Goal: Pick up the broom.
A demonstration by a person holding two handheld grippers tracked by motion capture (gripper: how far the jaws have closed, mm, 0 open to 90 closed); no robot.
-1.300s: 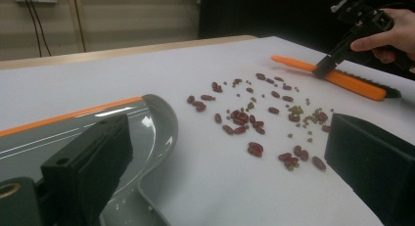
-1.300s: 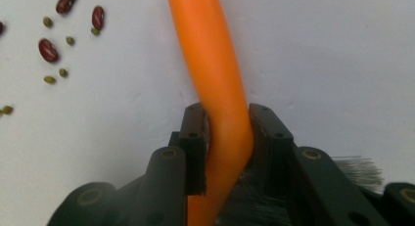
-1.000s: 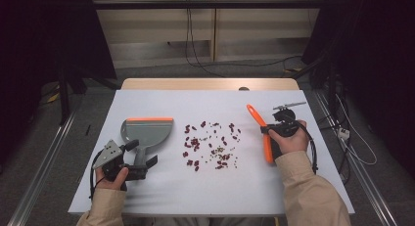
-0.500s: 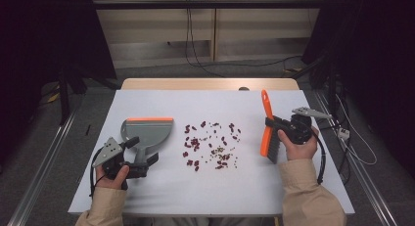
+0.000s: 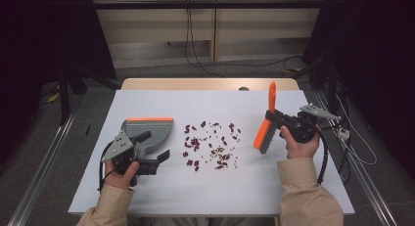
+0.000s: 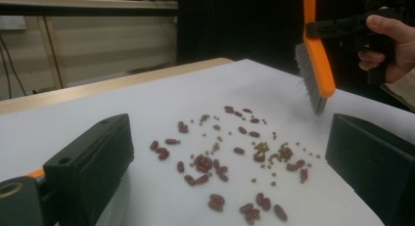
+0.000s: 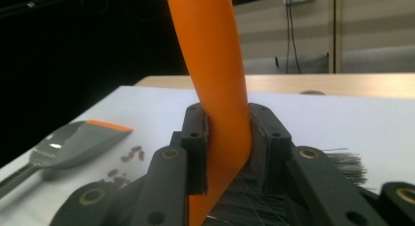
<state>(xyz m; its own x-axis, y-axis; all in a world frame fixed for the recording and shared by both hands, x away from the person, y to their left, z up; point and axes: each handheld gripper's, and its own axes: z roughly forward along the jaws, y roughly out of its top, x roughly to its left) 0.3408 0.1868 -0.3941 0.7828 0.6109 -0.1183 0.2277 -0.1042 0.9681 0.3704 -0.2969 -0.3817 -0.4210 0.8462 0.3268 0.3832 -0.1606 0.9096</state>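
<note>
A: What is on the white table (image 5: 147, 196)?

B: A grey dustpan (image 5: 147, 130) with an orange lip lies at the left, near the wide-open, empty left gripper (image 5: 152, 148). Red beans (image 5: 210, 145) and smaller green ones are scattered mid-table.

A: What has changed?

B: The right gripper (image 5: 275, 119), clamped on the orange brush (image 5: 265, 119), has swung it from lying angled to nearly upright, bristles down beside the beans. Sweeping toward the dustpan looks ready to begin.

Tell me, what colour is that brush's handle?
Bright orange; the brush has grey bristles. It shows best in the right gripper view.
</note>
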